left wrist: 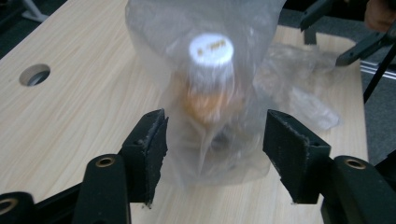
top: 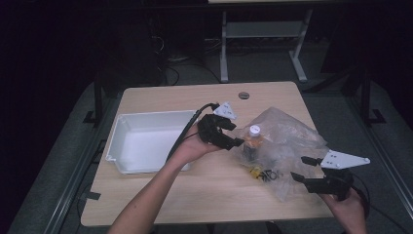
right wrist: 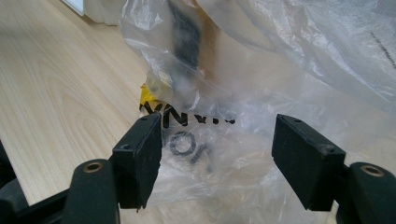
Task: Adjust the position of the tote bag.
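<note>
Bottle (top: 253, 141) stands upright inside bag (top: 285, 146), right of tray (top: 146, 141) on table (top: 160, 190); left claw (top: 233, 134) open, just beside it, bag film between the jaws; right claw (top: 299, 168) open at bag's near edge; risk: snagged film tips the bottle.

Bag (top: 287, 141) is showing as thin clear crinkly plastic, glossy; table (top: 160, 195) looking like pale matt wood-grain laminate; tray (top: 146, 141) smooth white plastic; jaw pads (left wrist: 152, 149) rough matt black.
</note>
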Demonstrator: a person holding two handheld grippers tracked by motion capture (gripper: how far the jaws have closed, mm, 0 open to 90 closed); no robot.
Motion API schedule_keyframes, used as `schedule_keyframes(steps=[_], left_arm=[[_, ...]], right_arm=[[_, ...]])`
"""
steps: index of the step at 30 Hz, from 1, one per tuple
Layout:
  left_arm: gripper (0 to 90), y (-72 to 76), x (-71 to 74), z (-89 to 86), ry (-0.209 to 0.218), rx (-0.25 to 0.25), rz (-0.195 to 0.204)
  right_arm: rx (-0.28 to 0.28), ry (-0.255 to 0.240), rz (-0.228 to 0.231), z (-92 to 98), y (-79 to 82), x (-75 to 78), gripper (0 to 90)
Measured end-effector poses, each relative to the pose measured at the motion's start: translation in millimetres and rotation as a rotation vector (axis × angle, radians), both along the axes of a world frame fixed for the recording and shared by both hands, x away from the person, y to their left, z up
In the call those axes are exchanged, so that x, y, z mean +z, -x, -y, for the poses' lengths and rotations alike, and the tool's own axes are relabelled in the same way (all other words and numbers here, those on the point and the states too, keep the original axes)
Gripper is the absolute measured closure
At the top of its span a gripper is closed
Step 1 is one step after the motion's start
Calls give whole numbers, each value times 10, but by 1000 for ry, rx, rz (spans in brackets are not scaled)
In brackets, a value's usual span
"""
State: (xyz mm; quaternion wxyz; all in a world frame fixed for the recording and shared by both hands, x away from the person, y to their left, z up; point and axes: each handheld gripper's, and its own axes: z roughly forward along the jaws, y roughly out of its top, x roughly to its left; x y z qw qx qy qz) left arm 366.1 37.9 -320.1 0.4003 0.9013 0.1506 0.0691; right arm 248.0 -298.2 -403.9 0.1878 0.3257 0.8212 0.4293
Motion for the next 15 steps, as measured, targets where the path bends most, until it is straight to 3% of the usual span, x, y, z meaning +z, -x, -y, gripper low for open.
schedule_keyframes(steps=[11, 15], left_arm=[[351, -138, 19, 246, -36, -32, -8], [410, -173, -27, 288, -60, -39, -18]], right_arm=[[-3, -10, 7, 32, 9, 13, 322], [-2, -14, 7, 37, 10, 15, 322]])
